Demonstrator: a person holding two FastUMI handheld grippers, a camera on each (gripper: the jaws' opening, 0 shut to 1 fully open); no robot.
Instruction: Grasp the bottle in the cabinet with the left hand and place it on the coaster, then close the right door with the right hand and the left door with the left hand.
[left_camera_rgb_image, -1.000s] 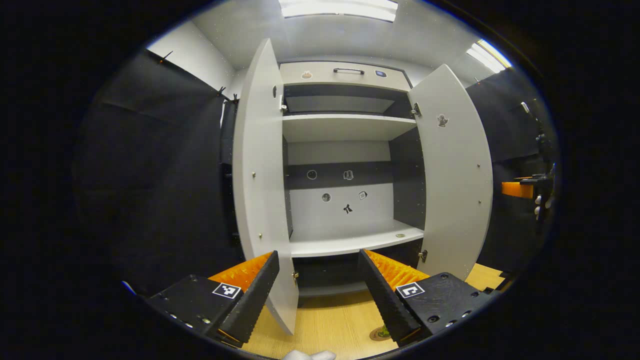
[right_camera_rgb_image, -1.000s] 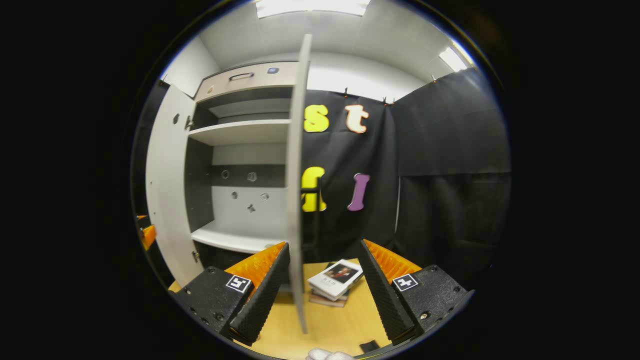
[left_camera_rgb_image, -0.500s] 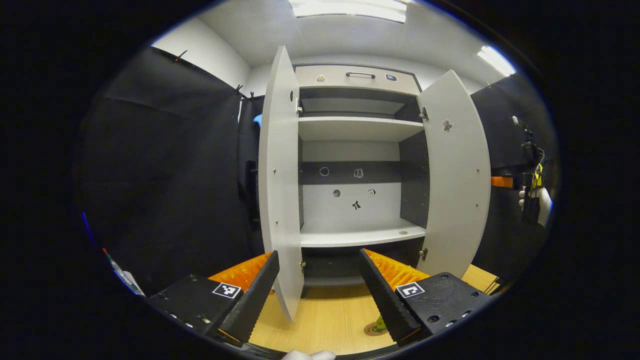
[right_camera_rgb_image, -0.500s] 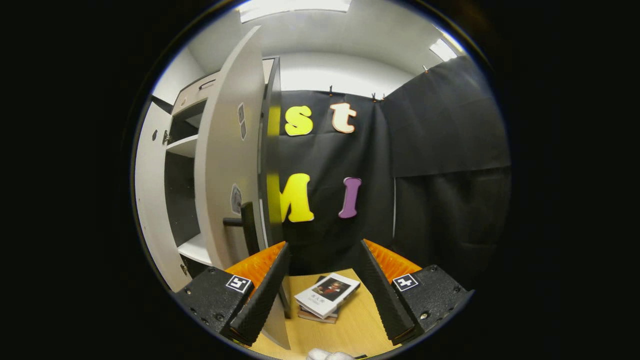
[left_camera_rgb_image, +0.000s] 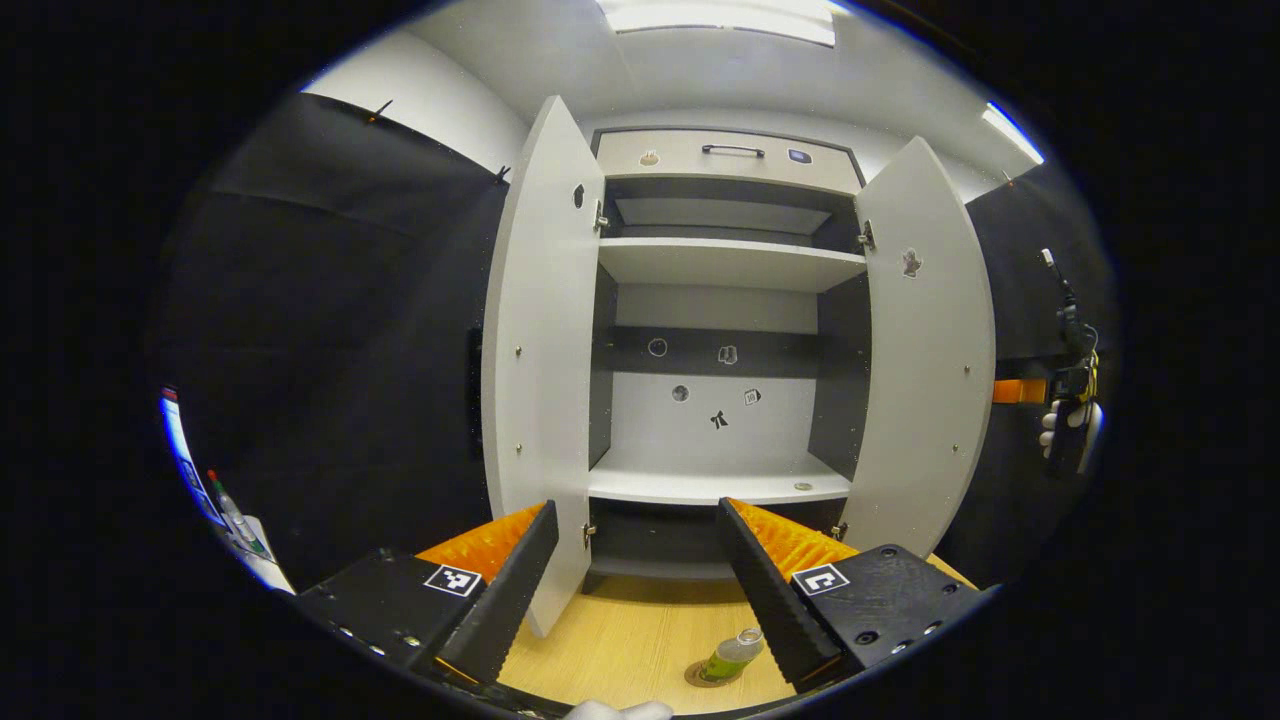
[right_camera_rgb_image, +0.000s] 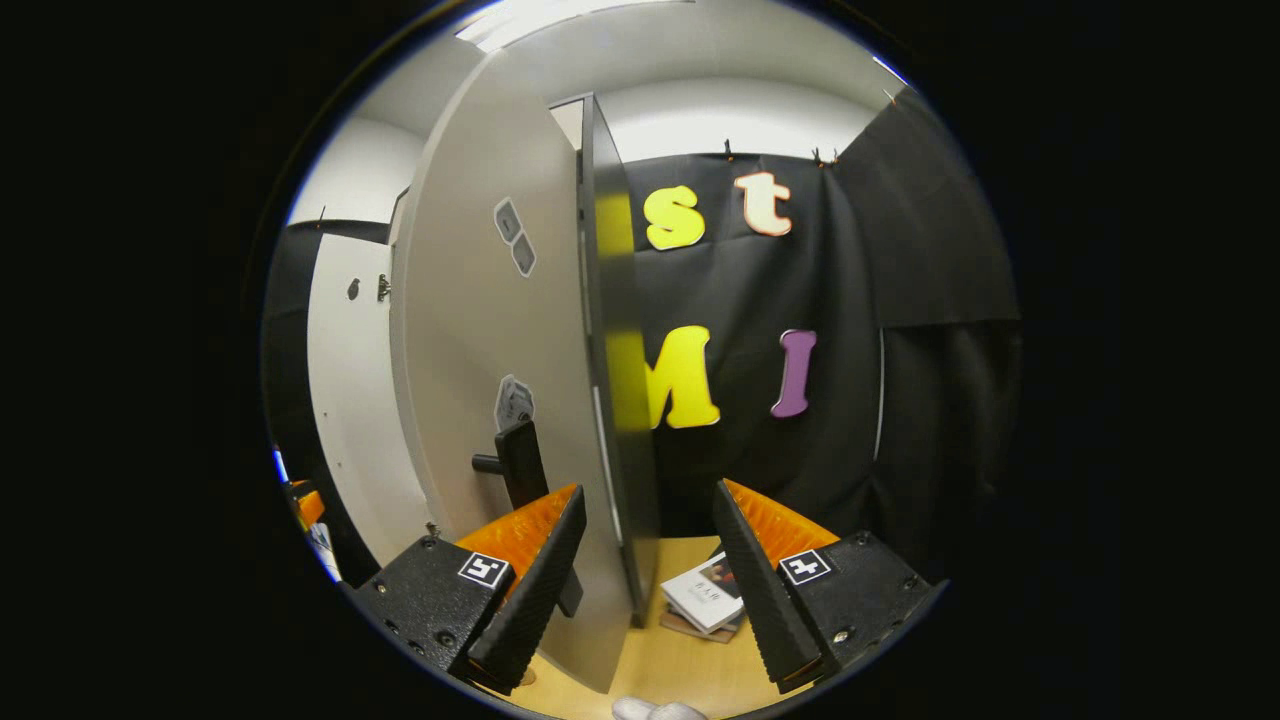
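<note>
Backing off since a second ago, the left gripper view now takes in the bottle (left_camera_rgb_image: 732, 654) at bottom centre, on its coaster (left_camera_rgb_image: 700, 678) on the table (left_camera_rgb_image: 620, 640), neck leaning up-right in the frame, long axis near upright. The left gripper (left_camera_rgb_image: 632, 580) gapes wide, holding nothing. Both doors stand open, the left door (left_camera_rgb_image: 540, 340) left of centre.

In the right gripper view the right door (right_camera_rgb_image: 500, 380) has swung across the left half; the right gripper (right_camera_rgb_image: 648, 575) is spread wide and empty, straddling the door's edge. One finger could snag the handle (right_camera_rgb_image: 515, 465) beside it.
</note>
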